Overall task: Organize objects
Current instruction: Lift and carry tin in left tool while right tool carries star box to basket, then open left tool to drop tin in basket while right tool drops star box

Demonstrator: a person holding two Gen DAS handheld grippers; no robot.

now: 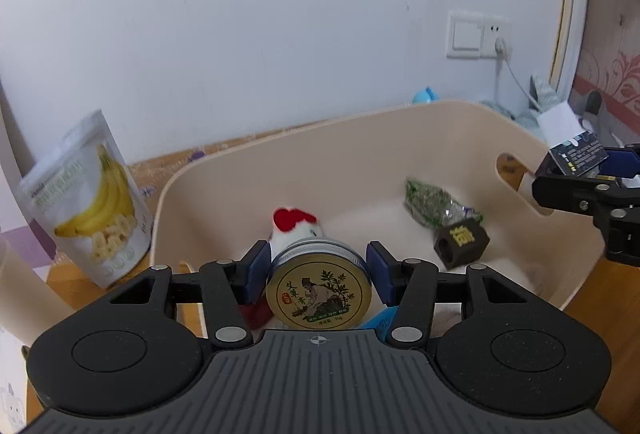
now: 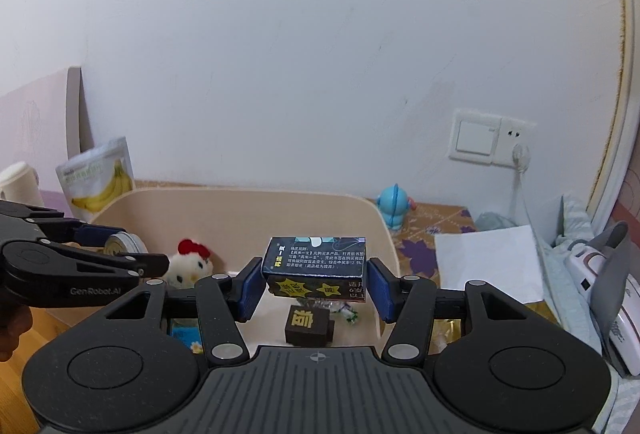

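Observation:
My left gripper [image 1: 319, 276] is shut on a round gold tin [image 1: 319, 294] with a silver rim, held above the near part of the beige bin [image 1: 360, 138]. My right gripper [image 2: 316, 280] is shut on a dark blue printed box [image 2: 316, 262], also over the beige bin [image 2: 248, 202]. In the right wrist view the left gripper [image 2: 132, 254] shows at the left with the tin [image 2: 122, 242]. The right gripper [image 1: 568, 174] with the box [image 1: 578, 154] shows at the left view's right edge. Inside the bin lie a white plush chicken [image 1: 294, 226], a brown cube [image 1: 462, 242] and a green packet [image 1: 432, 204].
A banana-chip pouch [image 1: 90, 198] stands left of the bin. A blue toy figure [image 2: 394, 206], white paper [image 2: 488, 262] and a grey-white device [image 2: 612, 290] sit right of it on the wooden table. A wall socket [image 2: 490, 136] with a cable is behind.

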